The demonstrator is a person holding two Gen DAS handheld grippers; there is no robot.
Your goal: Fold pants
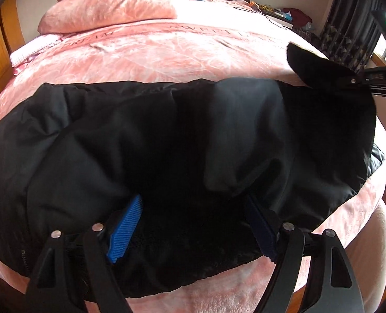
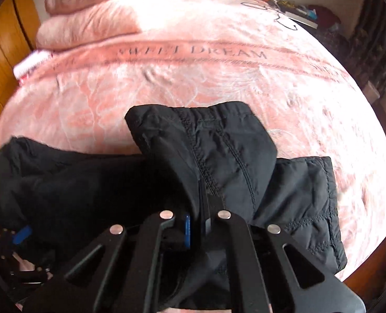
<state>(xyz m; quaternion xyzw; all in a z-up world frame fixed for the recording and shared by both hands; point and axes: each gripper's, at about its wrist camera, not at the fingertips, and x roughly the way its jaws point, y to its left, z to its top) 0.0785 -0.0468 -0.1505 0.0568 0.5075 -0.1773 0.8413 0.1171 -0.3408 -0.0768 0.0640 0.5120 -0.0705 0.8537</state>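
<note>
Fingers: left gripper (image 1: 190, 224) spread wide over black pants (image 1: 167, 143), nothing pinched; right gripper (image 2: 197, 224) clamped on lifted waistband. Pants sprawled across pink bed (image 1: 167, 49). Judged soft, puffy, slippery; best pinched at seams or hems. Stitching visible only from right wrist; full spread only from left.

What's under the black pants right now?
The black pants lie on the pink "SWEET DREAM" blanket, which shows all around them. The part of the blanket beneath is covered, so anything else there cannot be seen. The right gripper lifts one end.
</note>
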